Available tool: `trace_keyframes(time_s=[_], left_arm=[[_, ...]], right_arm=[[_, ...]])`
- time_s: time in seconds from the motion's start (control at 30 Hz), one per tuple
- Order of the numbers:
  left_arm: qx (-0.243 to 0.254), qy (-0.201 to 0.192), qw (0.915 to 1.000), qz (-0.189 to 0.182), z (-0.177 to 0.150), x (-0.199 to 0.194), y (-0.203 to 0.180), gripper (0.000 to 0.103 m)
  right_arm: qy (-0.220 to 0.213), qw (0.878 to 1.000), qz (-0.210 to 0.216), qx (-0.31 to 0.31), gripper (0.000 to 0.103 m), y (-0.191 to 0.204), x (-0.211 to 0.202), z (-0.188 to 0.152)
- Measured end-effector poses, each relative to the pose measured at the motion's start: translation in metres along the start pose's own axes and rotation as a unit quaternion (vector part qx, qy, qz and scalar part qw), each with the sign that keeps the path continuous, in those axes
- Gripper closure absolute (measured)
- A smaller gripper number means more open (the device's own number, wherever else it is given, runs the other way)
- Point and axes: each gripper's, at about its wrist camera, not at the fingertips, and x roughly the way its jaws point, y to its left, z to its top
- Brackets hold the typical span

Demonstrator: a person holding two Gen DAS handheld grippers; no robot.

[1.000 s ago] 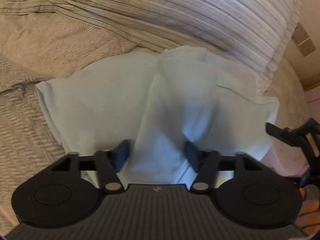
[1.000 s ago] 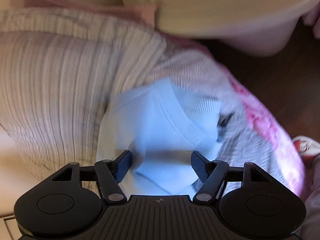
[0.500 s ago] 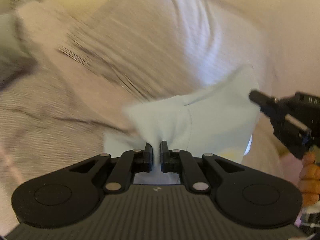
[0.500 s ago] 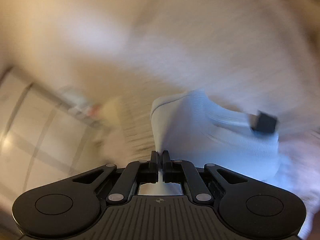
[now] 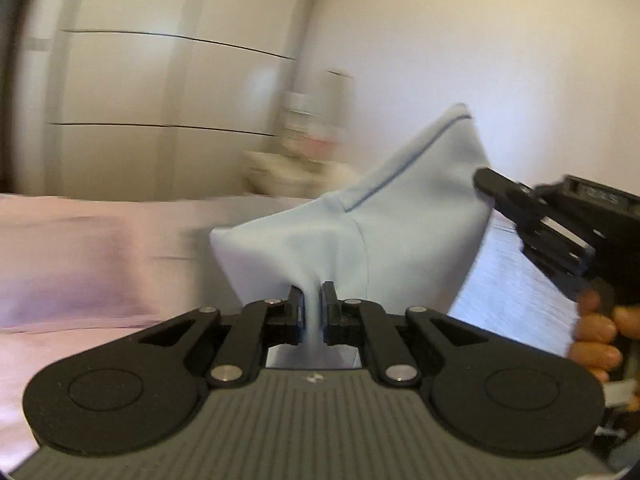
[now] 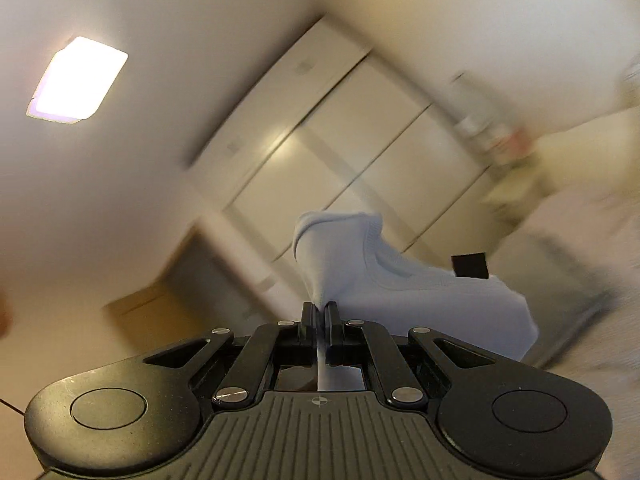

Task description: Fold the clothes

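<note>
Behind everything, the wardrobe (image 5: 160,80) and a blurred lamp fill the upper left of my left view. The pink bed (image 5: 80,248) lies lower left. The light blue shirt (image 5: 384,232) hangs mid-frame, lifted between my grippers, its lower part hidden. My left gripper (image 5: 311,312) pinches its fabric; my right gripper (image 6: 319,322) clamps another fold.

Pale wardrobe (image 5: 160,80) with dark horizontal seams, left and centre back, blurred. Pink bed cover (image 5: 80,264) across lower left. Nightstand (image 5: 296,172) beside the wardrobe, blurred items on top. Lit ceiling light (image 6: 76,80) upper left. Plain white wall (image 5: 500,40) right.
</note>
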Motion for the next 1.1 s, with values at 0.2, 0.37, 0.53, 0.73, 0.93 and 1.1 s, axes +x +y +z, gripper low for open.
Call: trace_keyframes(time_s=[0.2, 0.37, 0.53, 0.73, 0.93, 1.1], left_arm=[[-0.039, 0.097, 0.9736, 0.203, -0.041, -0.050, 0.105, 0.087], [-0.070, 0.164, 0.9491, 0.259, -0.086, -0.089, 0.139, 0.087], [-0.094, 0.190, 0.9385, 0.272, -0.119, -0.111, 0.129, 0.085], [-0.105, 0.209, 0.9325, 0.275, -0.155, -0.112, 0.137, 0.085], [-0.086, 0.227, 0.9255, 0.291, -0.170, -0.098, 0.100, 0.078], [-0.077, 0.248, 0.9147, 0.310, -0.187, -0.086, 0.067, 0.078]], right_arm=[[0.206, 0.977, -0.045, -0.023, 0.040, 0.029, 0.071, -0.092], [0.324, 0.939, -0.105, -0.041, 0.040, 0.027, 0.092, -0.166], [0.436, 0.883, -0.163, -0.059, 0.040, 0.026, 0.114, -0.240], [0.493, 0.847, -0.182, -0.082, 0.040, 0.020, 0.111, -0.275], [0.504, 0.841, -0.176, -0.093, 0.040, 0.024, 0.076, -0.254], [0.515, 0.830, -0.194, -0.094, 0.040, 0.003, 0.047, -0.251]])
